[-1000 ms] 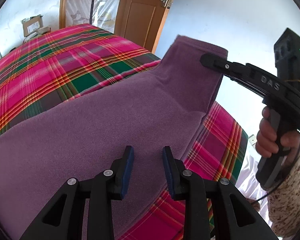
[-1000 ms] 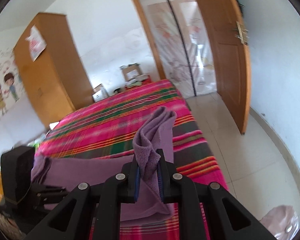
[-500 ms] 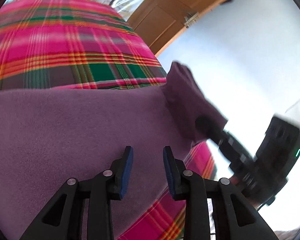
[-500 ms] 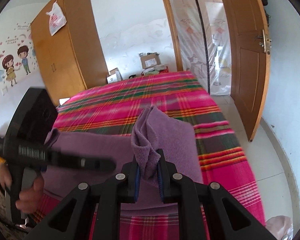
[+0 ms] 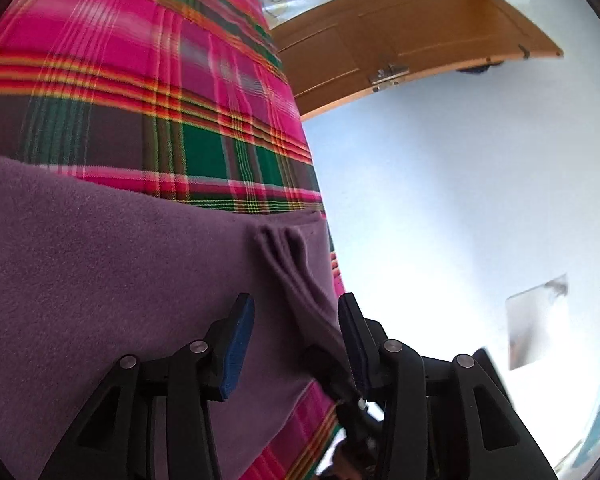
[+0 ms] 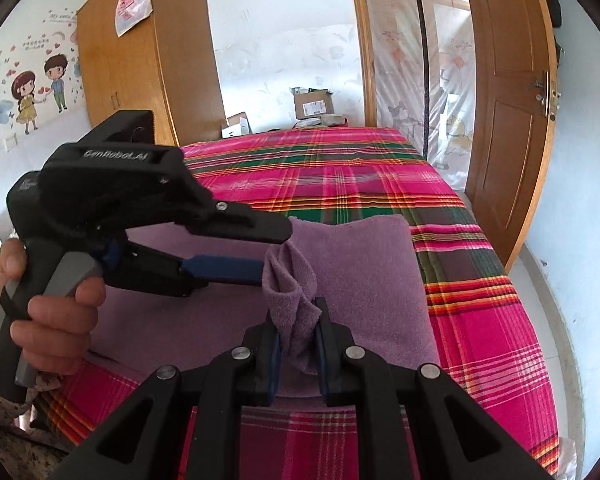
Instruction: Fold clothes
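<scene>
A purple fleece garment (image 6: pixel 360 248) lies flat on the plaid bed cover (image 6: pixel 480 320). My right gripper (image 6: pixel 298 332) is shut on a bunched-up corner (image 6: pixel 288 280) of the garment, lifted a little above the bed. My left gripper (image 6: pixel 274 252) comes in from the left, held by a hand (image 6: pixel 56 312), and stands open with its tips at that bunch. In the left wrist view the left gripper (image 5: pixel 296 340) straddles the raised fold (image 5: pixel 300 280) of the purple garment (image 5: pixel 100 280). The fold touches the right-hand finger (image 5: pixel 352 336).
A wooden wardrobe (image 6: pixel 148 60) stands at the back left, and cardboard boxes (image 6: pixel 312 104) sit beyond the bed's far end. The wooden door (image 6: pixel 508 120) and pale floor (image 6: pixel 556 280) are to the right of the bed edge.
My left gripper has swung across to the corner held by the right gripper, and its fingers have spread wider around the fold. The right gripper has stayed shut on the garment.
</scene>
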